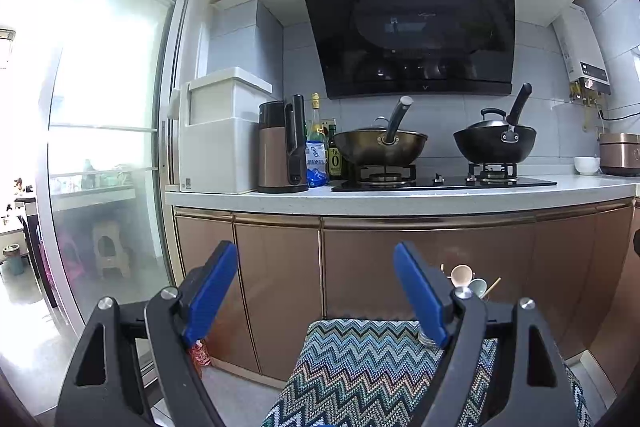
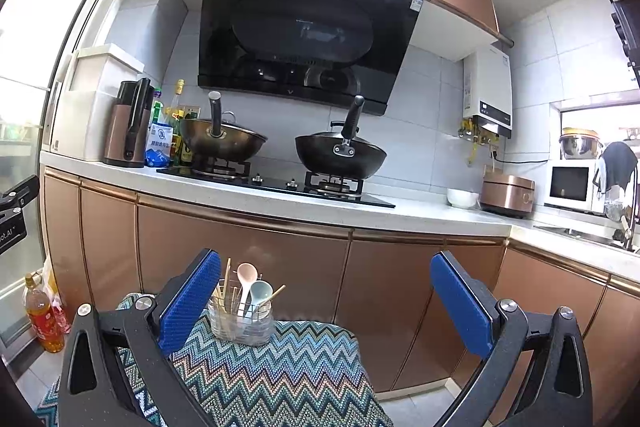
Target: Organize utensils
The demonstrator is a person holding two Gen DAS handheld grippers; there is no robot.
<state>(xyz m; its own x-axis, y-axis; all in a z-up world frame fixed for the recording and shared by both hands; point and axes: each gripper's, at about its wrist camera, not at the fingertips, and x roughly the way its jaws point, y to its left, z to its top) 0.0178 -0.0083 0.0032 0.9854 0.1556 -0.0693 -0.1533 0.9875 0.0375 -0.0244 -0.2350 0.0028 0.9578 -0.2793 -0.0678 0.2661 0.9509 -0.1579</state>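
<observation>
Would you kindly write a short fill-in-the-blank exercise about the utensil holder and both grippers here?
1. The spoons and chopsticks stand in a clear ____.
2. It rests on a cloth with a ____ pattern.
3. The left gripper and right gripper both have their jaws ____.
4. The number of woks on the stove is ____.

Missing words: glass holder; zigzag; open; two

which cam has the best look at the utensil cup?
Right wrist: the whole glass cup shows on the zigzag cloth, with two spoons and chopsticks standing in it. Left wrist shows only the spoon bowls and a chopstick tip; its right finger hides the rest.
</observation>
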